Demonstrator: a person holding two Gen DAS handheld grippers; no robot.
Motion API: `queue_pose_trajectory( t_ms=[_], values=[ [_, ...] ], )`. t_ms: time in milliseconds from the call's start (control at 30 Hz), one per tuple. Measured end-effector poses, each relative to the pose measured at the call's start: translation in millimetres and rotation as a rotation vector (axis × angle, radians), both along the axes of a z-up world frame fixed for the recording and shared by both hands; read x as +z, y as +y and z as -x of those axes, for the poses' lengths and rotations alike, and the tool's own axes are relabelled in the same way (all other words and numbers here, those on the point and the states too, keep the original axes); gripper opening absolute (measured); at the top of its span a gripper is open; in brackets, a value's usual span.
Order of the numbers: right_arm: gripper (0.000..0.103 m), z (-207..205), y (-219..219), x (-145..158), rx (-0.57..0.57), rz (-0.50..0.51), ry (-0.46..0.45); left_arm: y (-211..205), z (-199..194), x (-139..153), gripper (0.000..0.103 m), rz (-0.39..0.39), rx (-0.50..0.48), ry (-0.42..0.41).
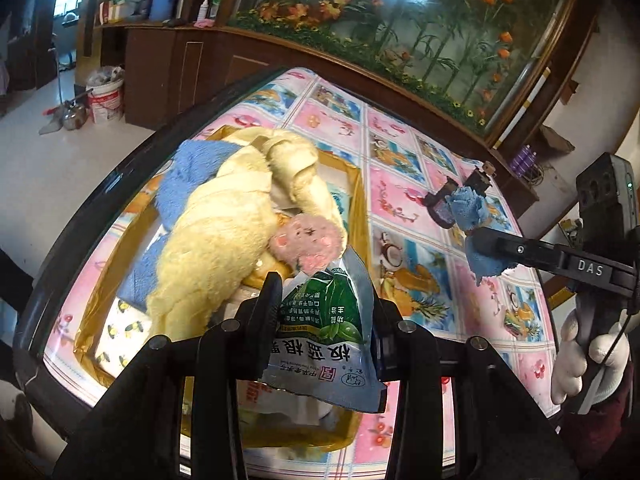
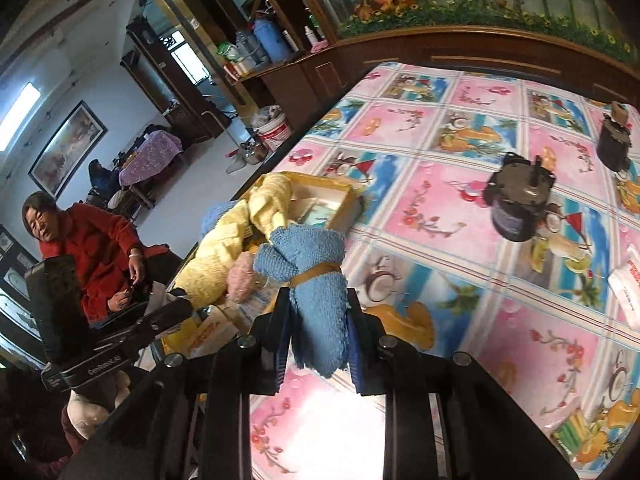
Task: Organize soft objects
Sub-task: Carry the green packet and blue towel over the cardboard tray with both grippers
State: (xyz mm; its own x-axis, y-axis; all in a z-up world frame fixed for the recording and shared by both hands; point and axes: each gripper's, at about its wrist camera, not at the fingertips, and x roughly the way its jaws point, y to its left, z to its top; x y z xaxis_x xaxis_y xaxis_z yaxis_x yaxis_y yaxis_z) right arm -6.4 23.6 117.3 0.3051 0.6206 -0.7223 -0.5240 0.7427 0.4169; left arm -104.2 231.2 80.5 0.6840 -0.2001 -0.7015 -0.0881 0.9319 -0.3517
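Left jaws: the left gripper (image 1: 316, 304) was clenched on a green and silver sachet (image 1: 324, 336), pinched at its lower part, its top standing free above the box.
Right jaws: the right gripper (image 2: 318, 320) was grasping a blue rolled towel (image 2: 316, 276) tied with a tan band (image 2: 316, 271); the pads pressed the roll below the band.
Hand: a white-gloved hand (image 1: 580, 356) held the right gripper's handle at the near right.
Box: a yellow-rimmed box (image 1: 352, 184) sat at the near left of the table (image 1: 424, 152), already heaped with soft things.
Box contents: a long yellow plush (image 1: 224, 232), a small pink plush (image 1: 308, 244) just beside the sachet's top, and a blue cloth (image 1: 188, 176) under the yellow plush at the far left.
Towel's place: off the table, right of the box, over the patterned cloth, not yet in the box.
Farther right: two dark jars (image 2: 516, 204) stood well apart from the box; a white packet (image 2: 628, 292) lay at the right edge.
Far: a wooden cabinet (image 1: 224, 60) with a painted flower panel behind the table.
Step, as I judged it: carrying both items to be sorted.
Doing it well: the grips had to stay firm, as the sachet was slick and the towel could slump; bring each over a free gap in the box, lower it until it rested, then release, without pushing the plush over the rim.
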Motion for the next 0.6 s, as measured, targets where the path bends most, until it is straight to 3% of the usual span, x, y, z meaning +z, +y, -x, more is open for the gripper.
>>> queue_pose_trajectory(
  t_ms=[267,467,600],
  values=[
    [0.023,0,74,-23,0.059,0.033,0.034,3,-13,-23,0.038,-0.11,0.062,0.028],
    [0.023,-16,100,-42,0.009,0.117,0.021,-2,-13,-23,0.047,-0.193,0.115,0.002],
    [0.023,-23,103,-53,-0.023,0.157,0.033,-8,-9,-19,0.058,-0.249,0.149,-0.023]
  ],
)
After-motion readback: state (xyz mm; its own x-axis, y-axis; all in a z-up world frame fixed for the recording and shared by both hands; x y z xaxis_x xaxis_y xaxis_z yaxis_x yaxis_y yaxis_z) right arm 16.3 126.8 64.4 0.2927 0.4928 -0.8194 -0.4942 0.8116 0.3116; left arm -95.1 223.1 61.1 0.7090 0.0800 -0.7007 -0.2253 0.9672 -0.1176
